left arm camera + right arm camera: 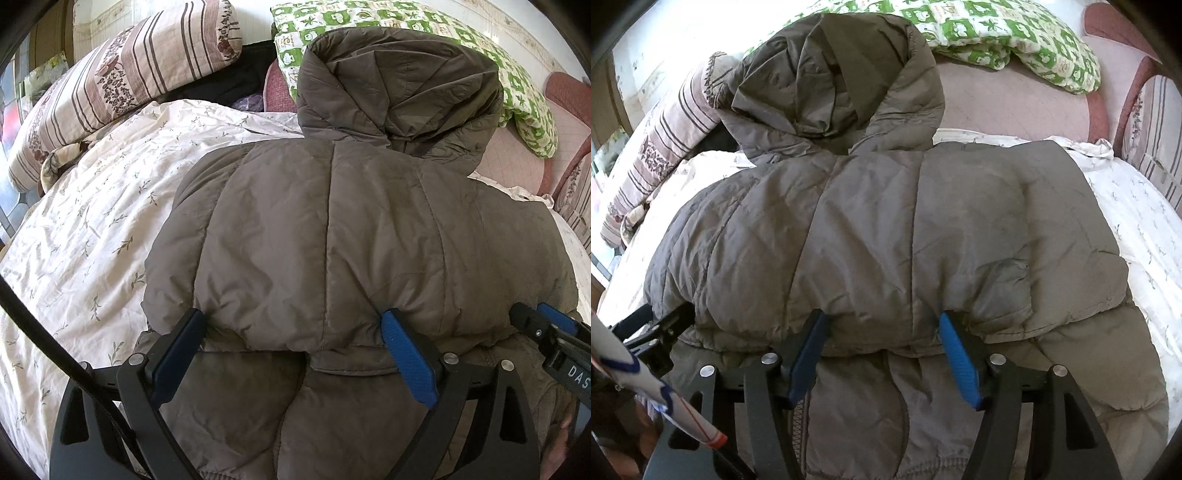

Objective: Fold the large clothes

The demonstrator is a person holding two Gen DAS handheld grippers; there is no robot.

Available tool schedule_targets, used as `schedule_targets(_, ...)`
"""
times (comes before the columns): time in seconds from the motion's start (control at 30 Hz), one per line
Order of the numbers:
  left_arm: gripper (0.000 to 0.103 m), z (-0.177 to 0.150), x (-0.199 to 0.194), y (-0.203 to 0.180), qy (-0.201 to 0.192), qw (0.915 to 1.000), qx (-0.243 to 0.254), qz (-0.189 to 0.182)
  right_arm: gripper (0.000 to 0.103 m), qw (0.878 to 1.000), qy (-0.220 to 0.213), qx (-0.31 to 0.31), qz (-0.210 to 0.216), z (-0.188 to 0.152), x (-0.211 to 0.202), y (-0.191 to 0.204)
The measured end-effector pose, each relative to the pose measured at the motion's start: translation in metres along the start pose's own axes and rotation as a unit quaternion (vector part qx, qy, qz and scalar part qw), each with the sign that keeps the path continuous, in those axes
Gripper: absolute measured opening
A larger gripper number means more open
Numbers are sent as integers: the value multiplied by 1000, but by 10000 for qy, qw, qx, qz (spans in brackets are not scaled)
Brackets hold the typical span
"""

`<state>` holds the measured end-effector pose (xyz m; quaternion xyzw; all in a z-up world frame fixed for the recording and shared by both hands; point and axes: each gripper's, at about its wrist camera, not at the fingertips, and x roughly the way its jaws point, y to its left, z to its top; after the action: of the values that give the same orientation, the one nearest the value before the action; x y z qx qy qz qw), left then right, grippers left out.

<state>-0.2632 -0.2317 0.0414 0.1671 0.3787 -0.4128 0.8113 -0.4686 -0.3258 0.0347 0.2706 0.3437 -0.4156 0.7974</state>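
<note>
A grey-brown puffer jacket point(332, 236) with a hood point(399, 85) lies on the bed, its lower part folded up over the back. My left gripper point(291, 321) is open, its blue pads against the folded edge at the near left. My right gripper point(882, 325) is open too, against the same folded edge further right. The right gripper's tip shows in the left wrist view point(535, 321). The left gripper's tip shows in the right wrist view point(661, 325). The jacket point(886, 229) and its hood point(831, 81) fill the right wrist view.
A white floral duvet point(81, 236) covers the bed under the jacket. A striped pillow point(110, 85) lies at the far left. A green and white patterned pillow point(406, 22) lies behind the hood. A pink quilted mat point(1015, 99) is at the far right.
</note>
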Motion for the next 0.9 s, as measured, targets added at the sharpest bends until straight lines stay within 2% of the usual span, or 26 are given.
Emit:
schedule_targets(0.2, 96, 1, -12, -6, -224, 9997, 52, -13, 72, 10000, -24, -51, -61, -1, -2, 3)
schedule_targets(0.47, 96, -1, -25, -18, -511, 9982, 293, 100, 72, 9989, -422, -191, 18, 4, -22, 14)
schedule_targets(0.63, 96, -3, -28, -25, -608, 9971, 439, 143, 72, 9997, -80, -215, -111, 1, -5, 11)
schedule_targets(0.9, 96, -6, -34, -32, -798, 9947, 619, 192, 73, 9995, -62, -259, -143, -2, -3, 11)
